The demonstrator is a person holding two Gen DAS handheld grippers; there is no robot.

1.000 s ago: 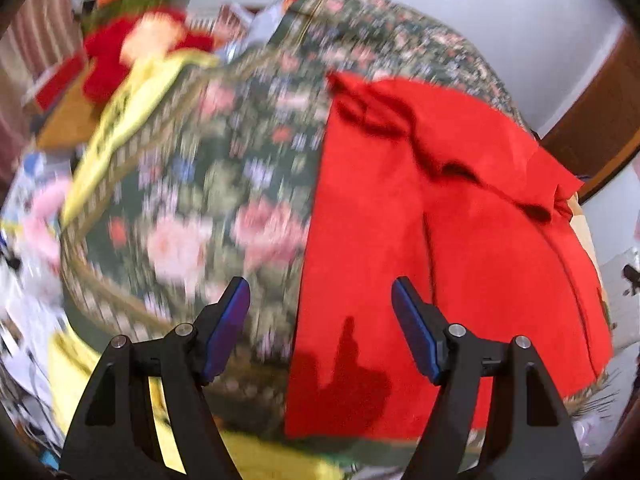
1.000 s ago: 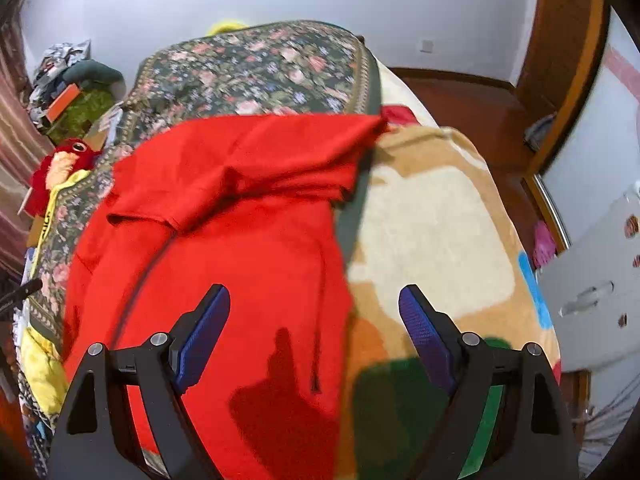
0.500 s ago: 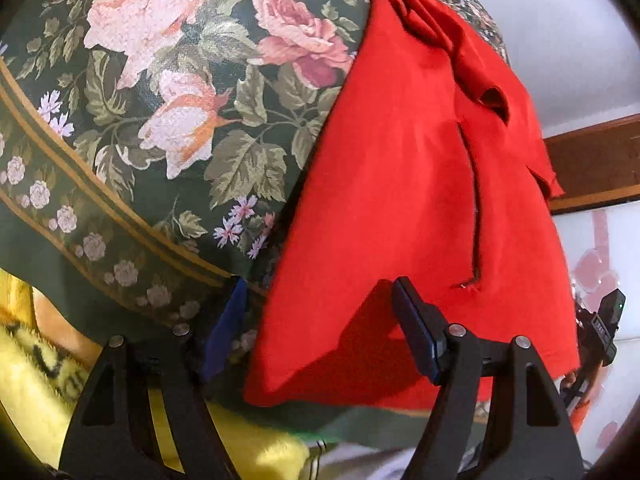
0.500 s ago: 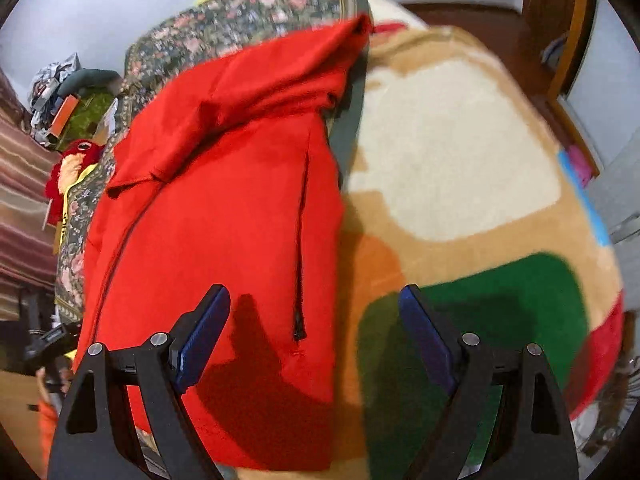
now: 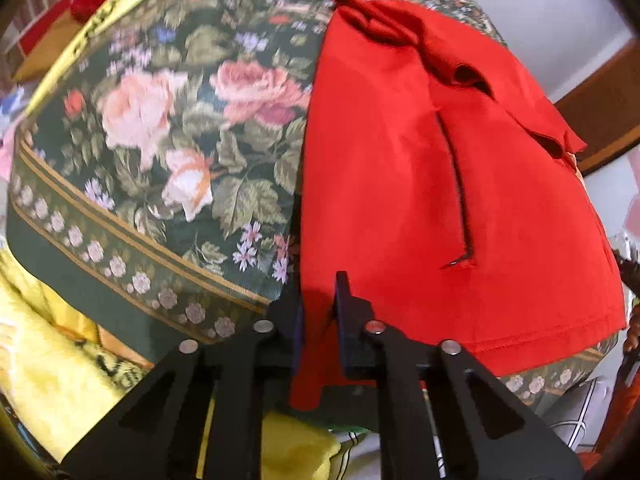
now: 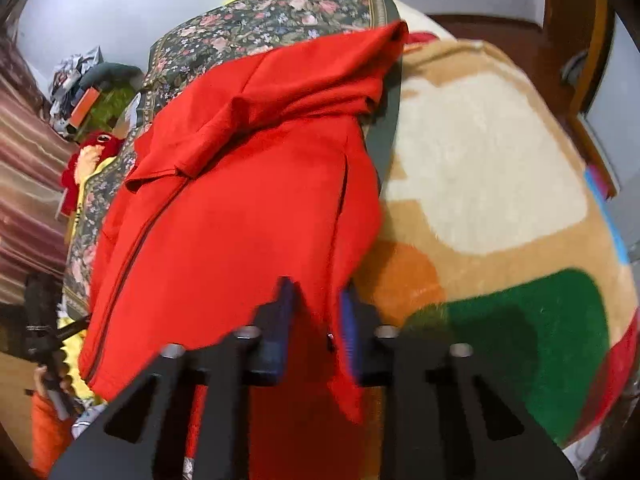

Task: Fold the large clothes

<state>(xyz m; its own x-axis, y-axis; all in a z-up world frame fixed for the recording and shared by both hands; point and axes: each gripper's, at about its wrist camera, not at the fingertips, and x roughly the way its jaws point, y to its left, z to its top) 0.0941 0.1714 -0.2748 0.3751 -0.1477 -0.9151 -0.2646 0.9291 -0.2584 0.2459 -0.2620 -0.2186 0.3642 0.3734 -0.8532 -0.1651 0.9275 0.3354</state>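
— Which step is running?
— Both grippers, left (image 5: 318, 312) and right (image 6: 316, 320), are pinching the hem corners of the red garment (image 5: 400, 184) lying on the bed.
— Next?
— Likely lifting together, folding hem toward collar.

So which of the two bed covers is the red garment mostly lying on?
The floral cover, dark green with pink roses. The red garment lies mostly on it; the tan blanket with cream, orange and green patches is beside it, only met at the garment's edge.

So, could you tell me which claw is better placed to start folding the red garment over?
Probably neither: the left claw and right claw each pinch a bottom corner of the red garment, so both should lift together.
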